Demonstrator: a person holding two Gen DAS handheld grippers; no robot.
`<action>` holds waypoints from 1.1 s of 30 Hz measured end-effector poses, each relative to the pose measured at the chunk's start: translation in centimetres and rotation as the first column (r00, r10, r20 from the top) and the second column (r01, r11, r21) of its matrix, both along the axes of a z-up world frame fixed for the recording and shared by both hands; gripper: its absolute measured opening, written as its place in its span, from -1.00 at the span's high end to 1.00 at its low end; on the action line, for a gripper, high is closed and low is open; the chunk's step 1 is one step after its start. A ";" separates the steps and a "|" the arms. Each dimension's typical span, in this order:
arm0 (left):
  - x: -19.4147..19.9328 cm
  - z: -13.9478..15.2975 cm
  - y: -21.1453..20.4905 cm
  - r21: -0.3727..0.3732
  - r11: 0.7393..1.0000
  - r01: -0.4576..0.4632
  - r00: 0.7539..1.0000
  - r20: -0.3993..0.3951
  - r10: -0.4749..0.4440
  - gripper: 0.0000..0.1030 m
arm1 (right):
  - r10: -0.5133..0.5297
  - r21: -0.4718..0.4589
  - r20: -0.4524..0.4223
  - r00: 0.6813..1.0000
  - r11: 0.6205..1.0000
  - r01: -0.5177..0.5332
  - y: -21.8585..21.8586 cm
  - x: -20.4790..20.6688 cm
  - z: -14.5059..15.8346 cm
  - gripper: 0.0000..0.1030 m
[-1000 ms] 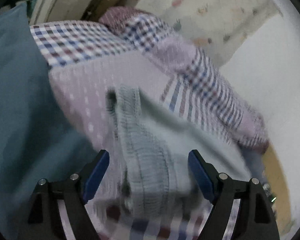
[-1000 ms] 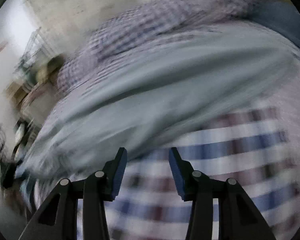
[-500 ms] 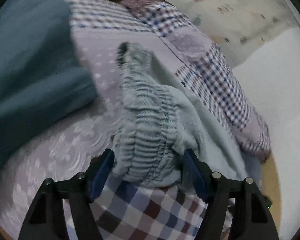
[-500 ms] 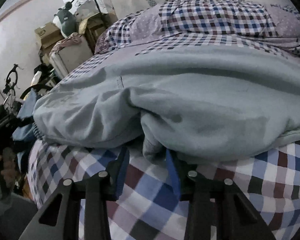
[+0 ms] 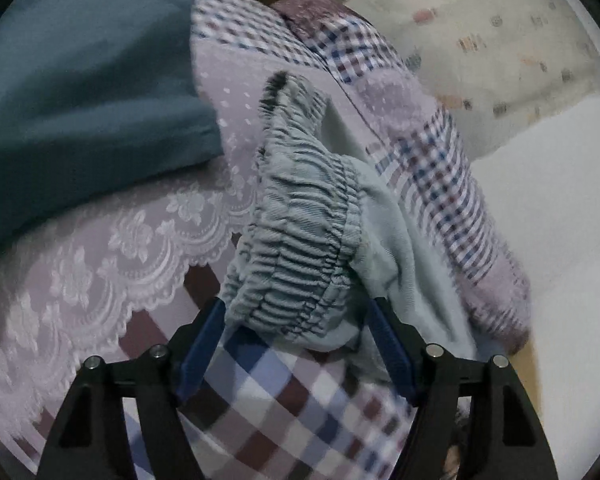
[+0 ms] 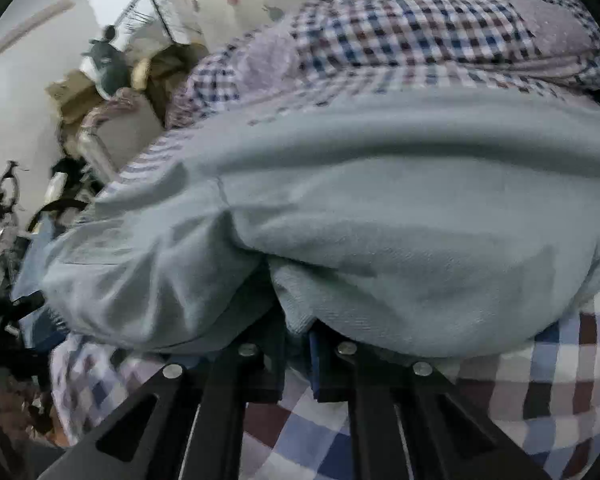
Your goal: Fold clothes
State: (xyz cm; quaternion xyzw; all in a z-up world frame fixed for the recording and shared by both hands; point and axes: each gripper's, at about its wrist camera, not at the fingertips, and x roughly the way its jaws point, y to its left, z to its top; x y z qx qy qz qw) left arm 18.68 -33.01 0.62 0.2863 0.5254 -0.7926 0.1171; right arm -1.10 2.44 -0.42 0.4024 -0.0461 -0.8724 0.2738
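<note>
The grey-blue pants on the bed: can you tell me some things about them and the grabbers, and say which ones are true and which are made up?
1. The right gripper is pinched shut on the pale grey-blue pants. True.
2. The left gripper is closed tight. False: its jaws stand wide, one on each side of the gathered waistband.
3. The pants lie on a checked bedspread. True.
4. The dark teal cloth covers the waistband. False: it lies apart from it, off to the left in the left wrist view.
5. The pants are neatly folded. False: they lie bunched and rumpled.
</note>
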 end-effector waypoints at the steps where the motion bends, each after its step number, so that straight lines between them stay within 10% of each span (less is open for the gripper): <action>1: 0.4 -0.4 0.1 0.053 0.999 -0.009 1.000 -0.013 0.010 -0.49 | 0.009 -0.002 -0.020 1.000 1.000 -0.009 0.5 0.2 0.7 0.90; 8: -0.5 -2.6 0.7 0.228 0.974 -0.004 0.998 -0.053 0.016 -0.54 | 0.033 -0.114 -0.088 0.996 0.993 -0.043 5.4 2.2 6.1 0.92; 20: -2.9 -2.6 -1.5 0.225 0.973 -0.040 0.989 -0.129 0.071 -0.60 | 0.198 -0.182 0.026 0.980 0.965 -0.190 7.2 3.5 2.6 0.89; 29: -2.0 -2.2 0.1 0.195 0.980 -0.032 0.990 -0.129 0.058 -0.60 | 0.127 -0.099 0.030 0.991 0.987 -0.123 3.2 2.9 0.1 -0.02; 31: -2.1 -1.9 0.2 0.180 0.982 -0.048 0.988 -0.136 0.074 -0.60 | 0.119 -0.110 0.023 0.993 0.987 -0.116 3.0 2.9 0.2 0.01; 33: -2.7 -2.0 0.0 0.181 0.982 -0.045 0.989 -0.129 0.069 -0.60 | 0.123 -0.130 0.020 0.992 0.984 -0.119 3.1 3.0 0.4 0.48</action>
